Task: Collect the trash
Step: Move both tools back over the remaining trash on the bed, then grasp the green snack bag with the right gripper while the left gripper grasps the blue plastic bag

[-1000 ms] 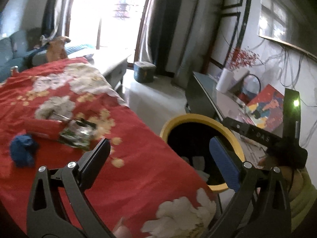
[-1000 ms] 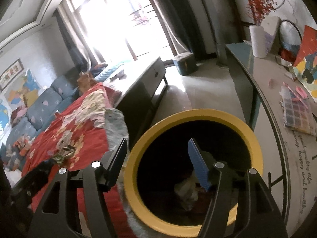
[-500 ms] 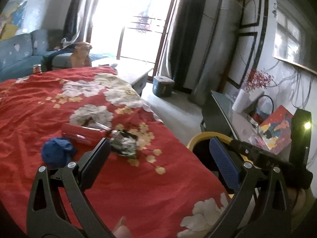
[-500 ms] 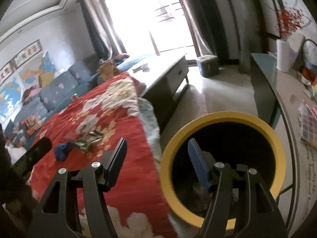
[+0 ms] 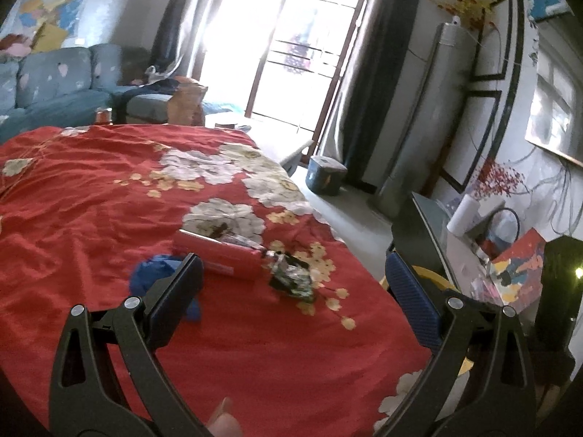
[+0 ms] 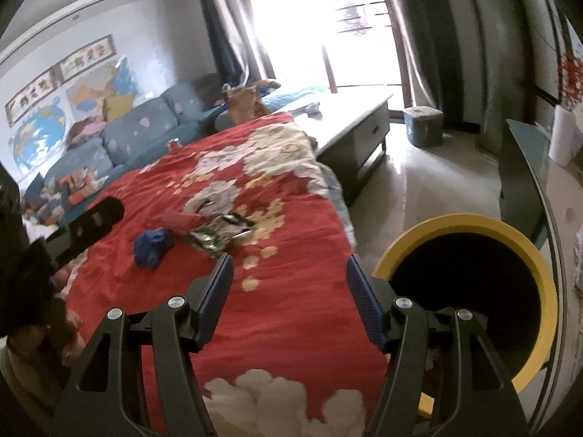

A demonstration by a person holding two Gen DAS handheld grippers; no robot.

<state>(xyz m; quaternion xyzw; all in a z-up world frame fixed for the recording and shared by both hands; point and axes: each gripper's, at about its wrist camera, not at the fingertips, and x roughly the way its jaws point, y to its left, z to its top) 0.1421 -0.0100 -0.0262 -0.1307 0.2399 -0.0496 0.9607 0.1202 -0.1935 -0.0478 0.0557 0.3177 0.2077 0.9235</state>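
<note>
Red floral cloth (image 5: 109,211) covers the table beside a blue sofa (image 6: 145,127).

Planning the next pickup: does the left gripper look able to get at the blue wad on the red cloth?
Probably yes. The left gripper is open and empty, the blue wad lies uncovered just past its left finger, nothing between.

Both grippers have turned away from the yellow bin (image 6: 470,291) toward the red bedcover (image 5: 109,200). The left gripper (image 5: 291,280) now faces the blue wad (image 5: 153,276), red pack (image 5: 222,255) and crumpled wrapper (image 5: 291,280).
</note>
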